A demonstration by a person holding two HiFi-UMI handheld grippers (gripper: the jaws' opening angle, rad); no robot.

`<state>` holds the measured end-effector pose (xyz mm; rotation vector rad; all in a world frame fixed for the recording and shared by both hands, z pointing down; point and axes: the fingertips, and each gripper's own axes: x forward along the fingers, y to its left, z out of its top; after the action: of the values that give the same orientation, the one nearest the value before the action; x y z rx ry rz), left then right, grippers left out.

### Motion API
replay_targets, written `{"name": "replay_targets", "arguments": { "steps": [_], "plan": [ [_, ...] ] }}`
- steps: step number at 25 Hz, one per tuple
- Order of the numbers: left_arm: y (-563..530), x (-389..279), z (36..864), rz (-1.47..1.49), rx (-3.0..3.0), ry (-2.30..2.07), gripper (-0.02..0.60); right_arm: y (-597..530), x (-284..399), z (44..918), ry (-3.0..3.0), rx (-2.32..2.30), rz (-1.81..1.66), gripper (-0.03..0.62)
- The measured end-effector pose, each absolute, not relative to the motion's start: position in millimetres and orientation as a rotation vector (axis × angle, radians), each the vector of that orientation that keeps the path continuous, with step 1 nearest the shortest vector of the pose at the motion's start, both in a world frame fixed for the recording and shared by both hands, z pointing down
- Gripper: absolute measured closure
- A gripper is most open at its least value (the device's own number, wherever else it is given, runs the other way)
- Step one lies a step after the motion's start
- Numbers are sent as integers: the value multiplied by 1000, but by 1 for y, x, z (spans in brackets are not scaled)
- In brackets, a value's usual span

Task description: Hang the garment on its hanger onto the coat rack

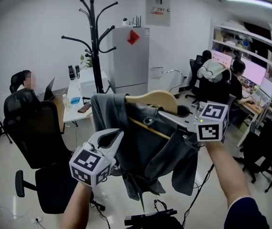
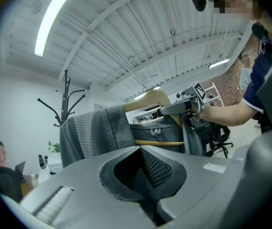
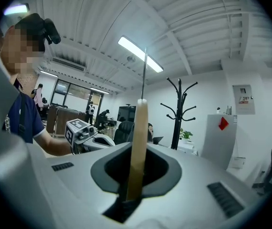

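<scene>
A dark grey garment hangs on a wooden hanger at chest height in the head view. My right gripper is shut on the hanger near its top. In the right gripper view the hanger's wood stands upright between the jaws, with the metal hook above. My left gripper is shut and holds nothing, its tip close to the garment's left side; the garment lies beyond its jaws. The black coat rack stands further back, apart from the hanger.
A black office chair stands at the left, just in front of a white desk with a seated person. A white fridge is right of the rack. More chairs and people at desks fill the right side.
</scene>
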<state>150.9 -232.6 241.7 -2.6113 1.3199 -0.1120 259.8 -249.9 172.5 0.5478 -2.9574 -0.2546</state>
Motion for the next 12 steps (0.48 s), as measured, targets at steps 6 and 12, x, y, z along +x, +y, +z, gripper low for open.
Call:
{"name": "replay_targets", "arguments": {
  "steps": [6,12],
  "plan": [
    [-252,153,246,-129,-2585,1393,580,-280,258,174,-2953,467,-271,553],
    [-274,141,256,-172,-2562,1492,580,-315,249,176,-2970,380,-251,553]
  ]
}}
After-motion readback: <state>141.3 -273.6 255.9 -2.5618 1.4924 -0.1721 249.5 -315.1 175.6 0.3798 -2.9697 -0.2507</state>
